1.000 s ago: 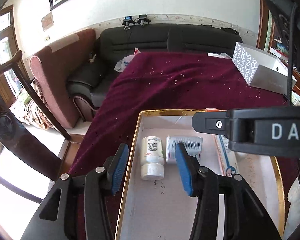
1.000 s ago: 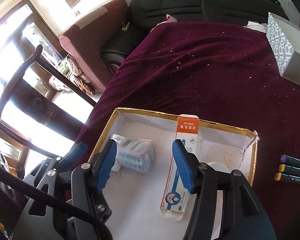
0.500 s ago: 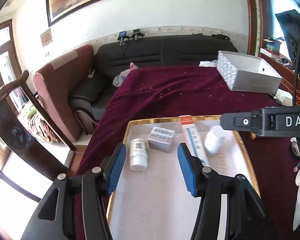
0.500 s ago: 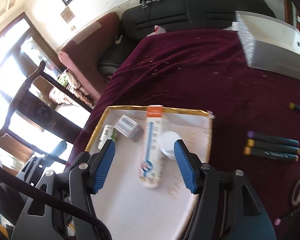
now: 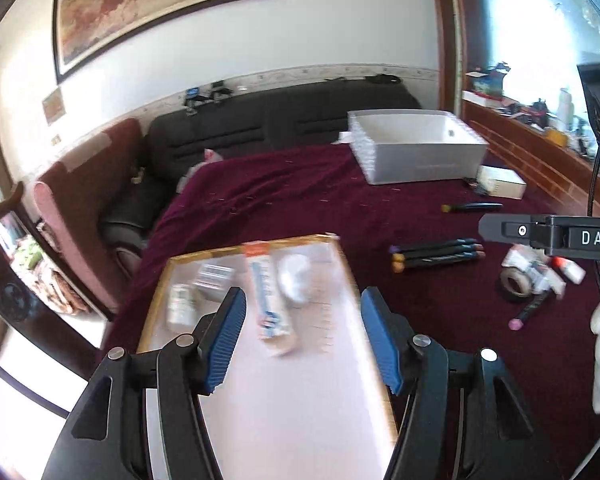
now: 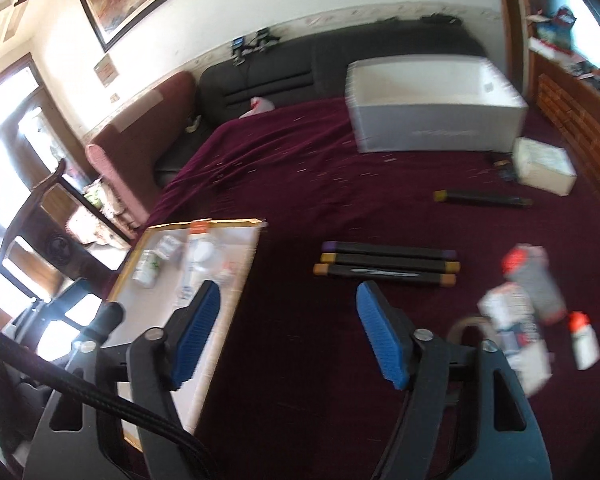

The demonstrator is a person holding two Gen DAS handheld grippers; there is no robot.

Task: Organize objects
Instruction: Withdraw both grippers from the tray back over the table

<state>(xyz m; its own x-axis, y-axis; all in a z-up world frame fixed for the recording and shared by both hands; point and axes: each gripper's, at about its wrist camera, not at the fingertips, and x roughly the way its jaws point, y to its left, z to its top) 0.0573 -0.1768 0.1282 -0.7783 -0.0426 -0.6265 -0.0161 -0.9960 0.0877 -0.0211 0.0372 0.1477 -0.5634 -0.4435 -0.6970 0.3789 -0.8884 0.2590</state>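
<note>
Both our grippers gape empty: left gripper (image 5: 302,336) sees the tray (image 5: 354,280) ahead; only right gripper (image 6: 288,326) shows bottles (image 6: 534,284) rightward.

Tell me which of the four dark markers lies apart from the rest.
The lone marker with the yellow end cap, lying farther back toward the small white box. The other three markers sit side by side, touching, just ahead of the right claw.
</note>
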